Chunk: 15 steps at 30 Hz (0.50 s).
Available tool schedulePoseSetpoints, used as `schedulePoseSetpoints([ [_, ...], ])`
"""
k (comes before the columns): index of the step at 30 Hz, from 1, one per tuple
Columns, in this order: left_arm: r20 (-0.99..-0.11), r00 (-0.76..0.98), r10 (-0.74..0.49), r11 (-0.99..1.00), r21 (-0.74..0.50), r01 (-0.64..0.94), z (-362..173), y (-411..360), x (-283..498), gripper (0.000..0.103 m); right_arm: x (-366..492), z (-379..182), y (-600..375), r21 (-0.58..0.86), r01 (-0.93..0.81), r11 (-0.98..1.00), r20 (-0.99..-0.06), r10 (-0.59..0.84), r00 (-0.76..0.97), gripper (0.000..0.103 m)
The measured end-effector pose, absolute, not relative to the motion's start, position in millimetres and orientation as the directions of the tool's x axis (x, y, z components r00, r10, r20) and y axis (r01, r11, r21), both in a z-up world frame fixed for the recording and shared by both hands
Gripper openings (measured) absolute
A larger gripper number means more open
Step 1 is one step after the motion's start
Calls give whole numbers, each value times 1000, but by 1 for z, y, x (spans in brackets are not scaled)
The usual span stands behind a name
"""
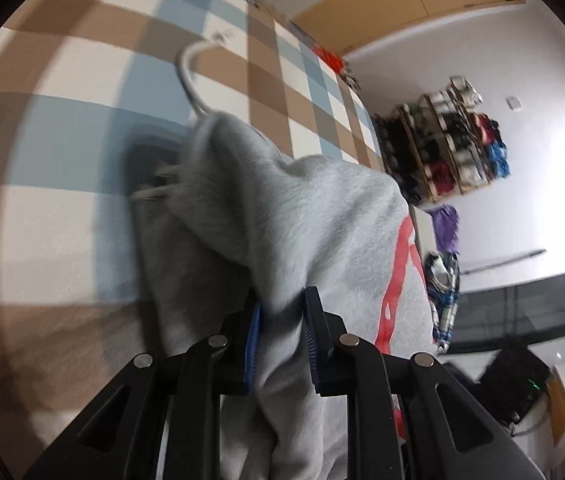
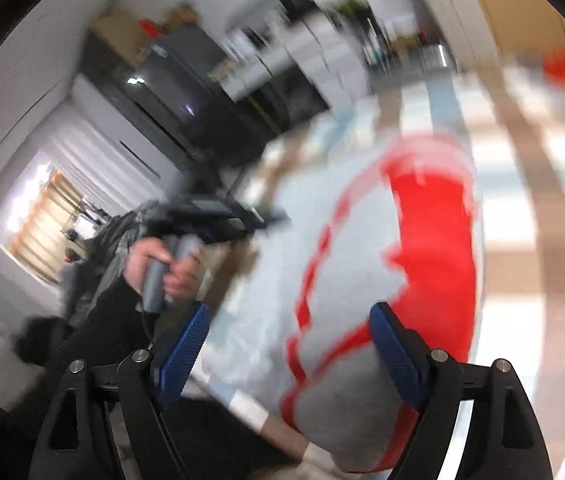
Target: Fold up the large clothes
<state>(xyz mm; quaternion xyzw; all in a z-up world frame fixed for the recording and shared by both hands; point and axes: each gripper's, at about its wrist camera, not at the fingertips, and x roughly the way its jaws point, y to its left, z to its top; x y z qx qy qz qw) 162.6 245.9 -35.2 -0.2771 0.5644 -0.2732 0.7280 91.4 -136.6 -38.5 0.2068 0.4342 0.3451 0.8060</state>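
- Left wrist view: the left gripper [image 1: 280, 320] was clamped on a bunched fold of the grey sweatshirt [image 1: 282, 208], which hung over the checked blanket [image 1: 62, 140].
- Right wrist view, blurred: the right gripper [image 2: 290, 344] stood wide apart, gripping nothing; the sweatshirt's red print [image 2: 434, 248] lay between and beyond its pads.

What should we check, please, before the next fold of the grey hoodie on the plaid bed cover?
1. Left gripper clamped on the grey hoodie: ok, fabric is pinched between its blue pads.
2. Right gripper free to regrasp: ok, jaws stand wide; the hoodie's red-printed fabric lies between them, unpinched.
3. Hood drawcord clear of the fold: not ok, it trails loose across the plaid bed cover.
4. Hoodie lying flat: not ok, it hangs bunched from the left gripper.
5. Space on the cover beside the hoodie: ok in the left wrist view.
6. Exact spot for the right gripper's regrasp: cannot tell, that view is heavily blurred.
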Motion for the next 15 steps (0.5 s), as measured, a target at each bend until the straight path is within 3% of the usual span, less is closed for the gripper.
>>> schedulePoseSetpoints([
  [5, -712, 334, -617, 782, -603, 159, 11, 246, 112, 17, 97, -65, -148, 707, -353, 612, -506, 788, 351, 84],
  [6, -706, 335, -624, 780, -588, 215, 18, 232, 97, 23, 96, -65, -146, 694, -362, 622, -522, 781, 343, 84],
  [8, -708, 309, -635, 771, -561, 300, 20, 207, 71, 62, 93, -62, -149, 661, -380, 647, -551, 762, 340, 84],
  [11, -739, 211, -639, 745, -528, 408, -3, 159, 29, 63, 84, -64, -145, 615, -404, 677, -582, 735, 347, 84],
  [15, -838, 178, -515, 818, -420, 393, -52, 138, 18, 62, 76, -64, -147, 597, -427, 680, -590, 732, 341, 84],
])
